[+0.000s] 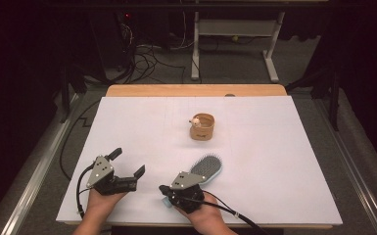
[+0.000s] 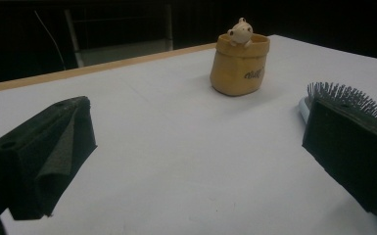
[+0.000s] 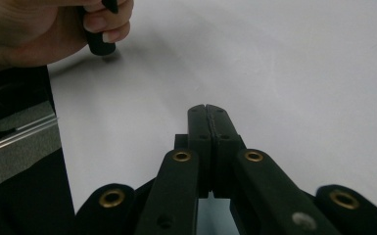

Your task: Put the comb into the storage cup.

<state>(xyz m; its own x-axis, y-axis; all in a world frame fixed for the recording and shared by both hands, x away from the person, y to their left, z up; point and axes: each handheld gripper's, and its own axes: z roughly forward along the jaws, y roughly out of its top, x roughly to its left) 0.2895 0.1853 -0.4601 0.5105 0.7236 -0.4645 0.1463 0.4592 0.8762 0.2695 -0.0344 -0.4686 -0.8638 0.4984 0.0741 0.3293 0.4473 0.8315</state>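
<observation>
A hairbrush (image 1: pixel 206 167) with dark bristles and a light-blue back lies on the white table (image 1: pixel 274 161), handle toward the near edge. My right gripper (image 1: pixel 162 189) rests over that handle and points left. Its jaws are pressed together with nothing between them (image 3: pixel 208 115). My left gripper (image 1: pixel 127 162) sits at the near left, open and empty. Along its own jaws (image 2: pixel 198 132) I see the brush bristles (image 2: pixel 347 98) behind the right finger (image 2: pixel 352 152). Farther off, a tan pot (image 1: pixel 202 127) (image 2: pixel 240 66) holds a small pale toy animal (image 2: pixel 240 32).
The table's wooden far edge (image 1: pixel 196 90) lies beyond the white sheet. A desk frame (image 1: pixel 235 44) and cables (image 1: pixel 147 61) stand on the floor behind. In the right gripper view the person's other hand (image 3: pixel 44 29) grips a black handle near the table's edge.
</observation>
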